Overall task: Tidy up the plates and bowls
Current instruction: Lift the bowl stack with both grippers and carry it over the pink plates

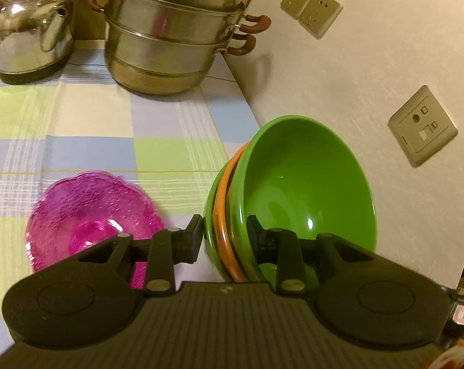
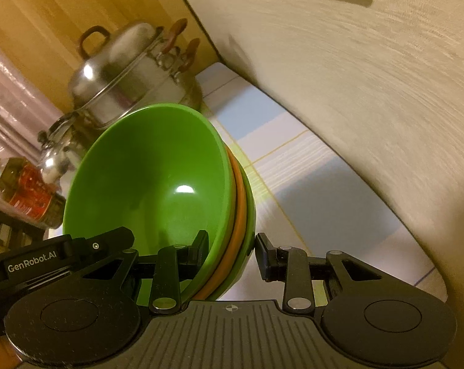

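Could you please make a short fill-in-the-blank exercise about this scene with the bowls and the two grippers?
1. The left gripper and the right gripper both clamp the rim of one stack of ____.
2. The innermost bowl is ____ in colour.
3. Between the green bowls shows one ____ rim.
4. On the checked tablecloth lies a glass dish coloured ____.

Missing words: bowls; green; orange; pink

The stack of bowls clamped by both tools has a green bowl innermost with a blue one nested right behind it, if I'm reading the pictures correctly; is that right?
Not quite: the bowl behind the innermost green one is orange, not blue. The left wrist view shows the stack of bowls with an orange bowl behind the green one, and both the left tool and the right tool clamp the stack's rim.
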Demonstrator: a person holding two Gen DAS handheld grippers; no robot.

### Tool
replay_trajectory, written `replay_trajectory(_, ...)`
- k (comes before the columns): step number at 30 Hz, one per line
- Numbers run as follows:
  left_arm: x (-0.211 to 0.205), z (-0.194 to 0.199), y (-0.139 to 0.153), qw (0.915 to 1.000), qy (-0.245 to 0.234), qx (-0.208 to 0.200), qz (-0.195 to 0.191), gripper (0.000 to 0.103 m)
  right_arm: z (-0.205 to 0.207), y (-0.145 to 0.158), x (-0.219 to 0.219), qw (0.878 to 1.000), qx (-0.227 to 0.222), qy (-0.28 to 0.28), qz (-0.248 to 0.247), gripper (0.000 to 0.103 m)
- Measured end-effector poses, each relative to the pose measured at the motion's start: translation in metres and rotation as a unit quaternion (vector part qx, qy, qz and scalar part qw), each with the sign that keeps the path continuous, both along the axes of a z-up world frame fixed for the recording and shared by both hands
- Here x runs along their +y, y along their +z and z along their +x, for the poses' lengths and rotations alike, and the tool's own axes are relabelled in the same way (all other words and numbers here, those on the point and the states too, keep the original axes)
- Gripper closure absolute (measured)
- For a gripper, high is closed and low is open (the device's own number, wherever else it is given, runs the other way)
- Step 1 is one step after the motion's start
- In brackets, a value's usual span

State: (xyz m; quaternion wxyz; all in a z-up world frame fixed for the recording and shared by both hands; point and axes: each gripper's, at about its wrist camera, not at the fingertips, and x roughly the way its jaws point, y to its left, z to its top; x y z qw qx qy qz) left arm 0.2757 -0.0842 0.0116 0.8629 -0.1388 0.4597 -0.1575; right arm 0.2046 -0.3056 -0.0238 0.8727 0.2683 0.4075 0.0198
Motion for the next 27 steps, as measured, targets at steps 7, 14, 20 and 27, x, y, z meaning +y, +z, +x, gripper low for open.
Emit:
replay_trajectory(7, 0.030, -0.023, 0.008, 0.9998, 0.021, -0.003, 0.003, 0.076, -0.012, 0.007, 0.024, 1.000, -0.003, 0.021, 0.006, 0.070)
replay_trajectory(14, 0.065, -0.036, 0.012, 0.9988, 0.048, -0.005, 0.007, 0.076, -0.011, 0.011, 0.057, 0.999, -0.005, 0.051, 0.003, 0.070)
replay_trajectory(20, 0.094, -0.041, 0.012, 0.9973, 0.072, -0.004, 0.008, 0.076, -0.005, 0.011, 0.084, 0.997, -0.004, 0.079, 0.003, 0.070)
replay_trajectory(27, 0.121, -0.040, 0.004, 0.9956, 0.093, 0.004, 0.008, 0.076, 0.009, 0.006, 0.110, 0.994, 0.001, 0.105, -0.005, 0.070)
